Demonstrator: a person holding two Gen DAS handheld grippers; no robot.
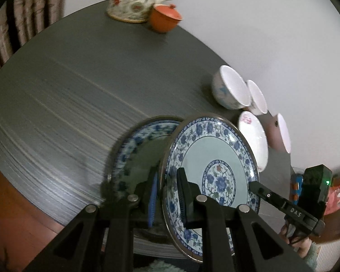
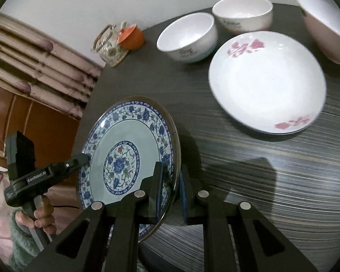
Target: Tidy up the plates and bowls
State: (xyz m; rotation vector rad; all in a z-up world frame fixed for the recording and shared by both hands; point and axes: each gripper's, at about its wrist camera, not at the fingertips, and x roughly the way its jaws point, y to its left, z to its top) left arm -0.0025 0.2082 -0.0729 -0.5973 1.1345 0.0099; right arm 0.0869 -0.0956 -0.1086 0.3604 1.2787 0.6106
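Observation:
A blue-floral plate (image 1: 217,154) (image 2: 122,140) is held tilted on edge above the grey table (image 1: 68,102). My left gripper (image 1: 168,195) is shut on its near rim; the right wrist view shows that gripper (image 2: 85,158) at the plate's left edge. My right gripper (image 2: 171,190) is shut on the opposite rim, and its tip (image 1: 252,184) meets the plate's right edge in the left wrist view. A second blue-floral plate (image 1: 136,140) lies just behind and below, partly hidden. A white plate with pink flowers (image 2: 267,83) rests flat nearby.
Two white bowls (image 2: 188,38) (image 2: 242,13) and a pink bowl (image 2: 324,27) stand beyond the white plate. A floral teapot (image 1: 133,2) and an orange lidded cup (image 1: 164,18) sit at the table's far edge. A striped chair cushion (image 1: 27,15) is past the rim.

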